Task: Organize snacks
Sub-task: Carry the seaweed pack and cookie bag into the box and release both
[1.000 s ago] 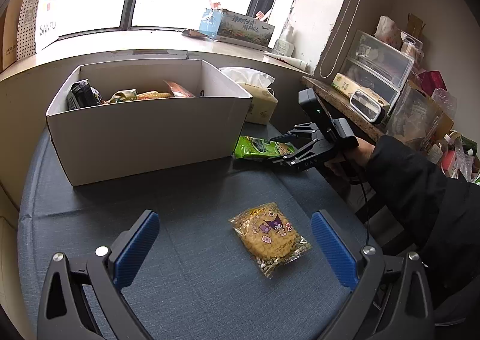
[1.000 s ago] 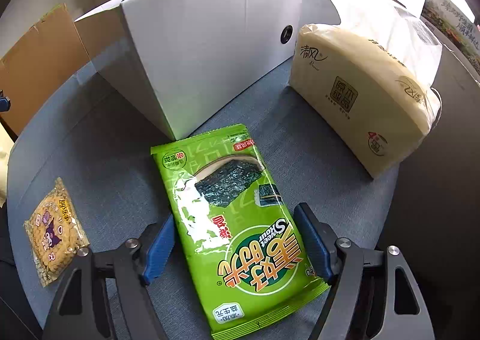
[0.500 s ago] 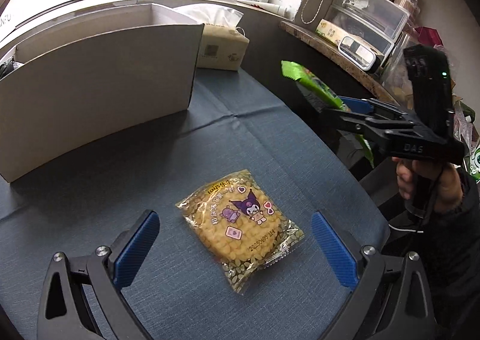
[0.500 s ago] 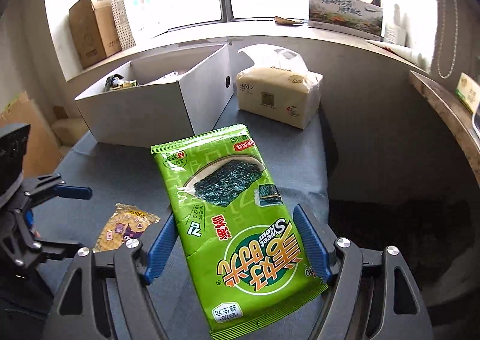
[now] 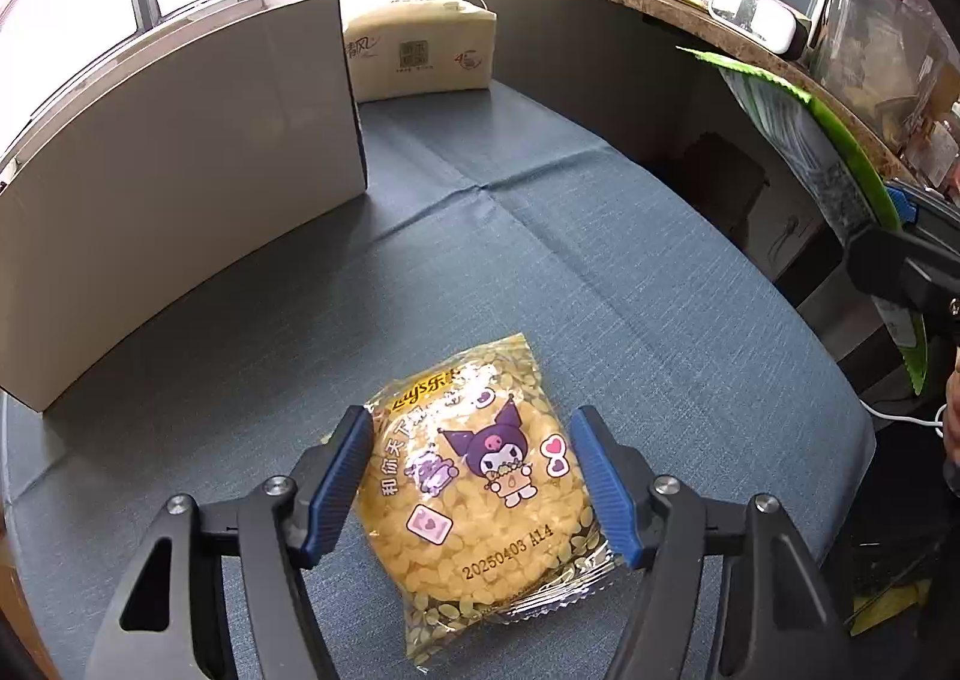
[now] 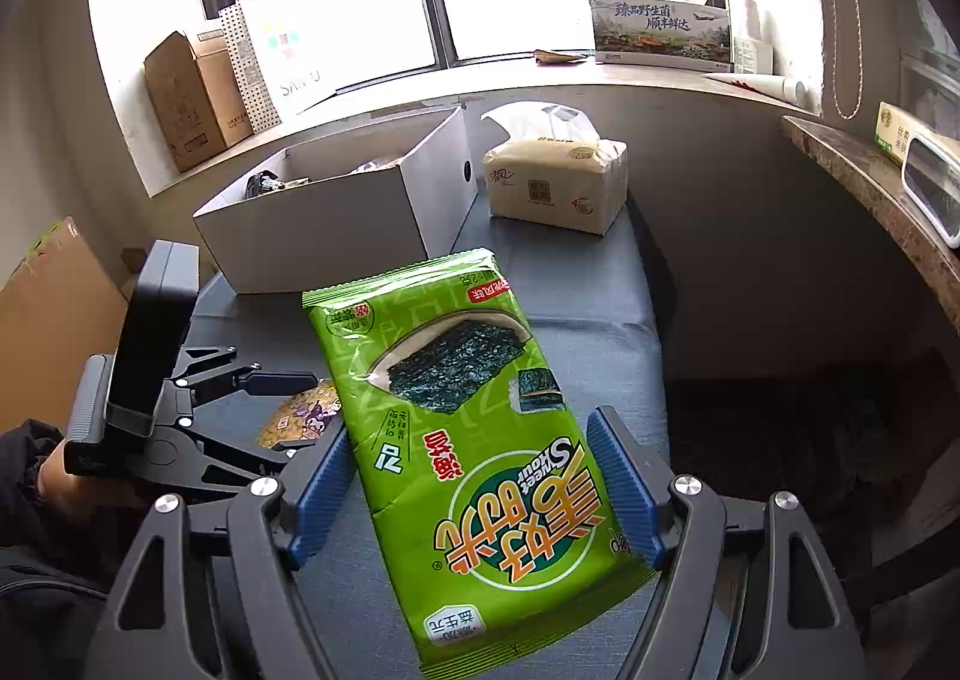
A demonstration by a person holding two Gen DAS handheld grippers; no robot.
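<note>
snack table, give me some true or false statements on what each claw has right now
1. The right claw holds a green seaweed snack packet above the table. True.
2. The yellow round cracker packet with a cartoon figure sits inside the white cardboard box. False: it lies on the blue-grey tablecloth, between the left claw's fingers.
3. The white cardboard box is empty. False: snacks show inside.
4. A beige tissue pack stands beside the box. True.
</note>
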